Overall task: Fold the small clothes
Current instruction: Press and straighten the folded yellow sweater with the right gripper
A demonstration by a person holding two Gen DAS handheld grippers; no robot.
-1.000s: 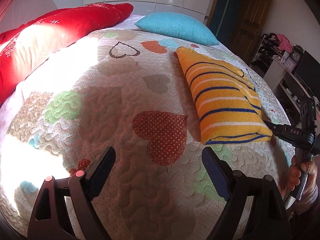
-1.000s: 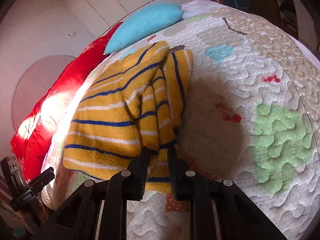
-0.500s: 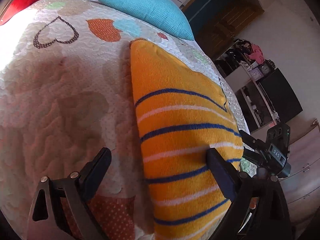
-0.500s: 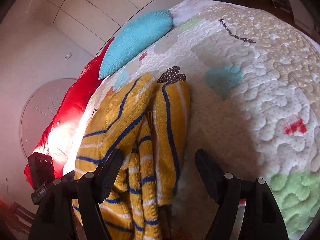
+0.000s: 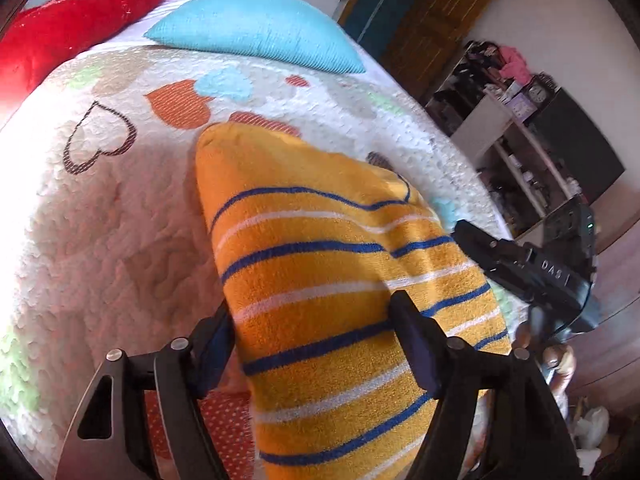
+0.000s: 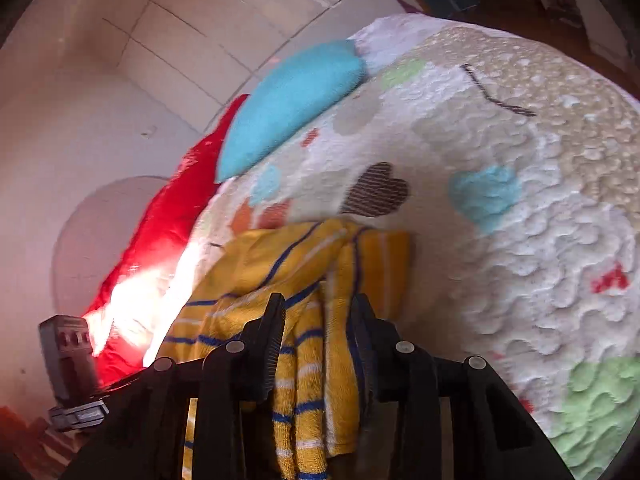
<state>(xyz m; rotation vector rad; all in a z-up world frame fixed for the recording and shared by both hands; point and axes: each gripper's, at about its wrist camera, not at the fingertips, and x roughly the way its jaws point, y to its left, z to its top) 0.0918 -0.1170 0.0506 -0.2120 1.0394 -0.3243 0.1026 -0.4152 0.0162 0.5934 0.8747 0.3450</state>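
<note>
A yellow garment (image 5: 320, 280) with blue and white stripes lies folded lengthwise on the heart-patterned quilt (image 5: 120, 220). My left gripper (image 5: 314, 344) straddles its near end. One finger is at the left edge and the other rests on top; the jaws are closing and the pads do not squeeze the cloth. My right gripper (image 6: 318, 320) is closing on a bunched fold of the garment (image 6: 260, 264), and the cloth fills the gap between its pads. The left wrist view shows that right gripper (image 5: 464, 232) at the garment's right edge.
A blue pillow (image 5: 256, 28) and a red cushion (image 5: 72, 12) lie at the head of the bed. Beyond the bed's right edge stand cluttered shelves (image 5: 520, 128) and a dark wooden door (image 5: 432, 12). A person's hand (image 5: 560, 360) holds the right tool.
My left gripper has moved from bare quilt across to the garment, and its jaws have narrowed. My right gripper let go of the fold, opened wide, then narrowed around the cloth again.
</note>
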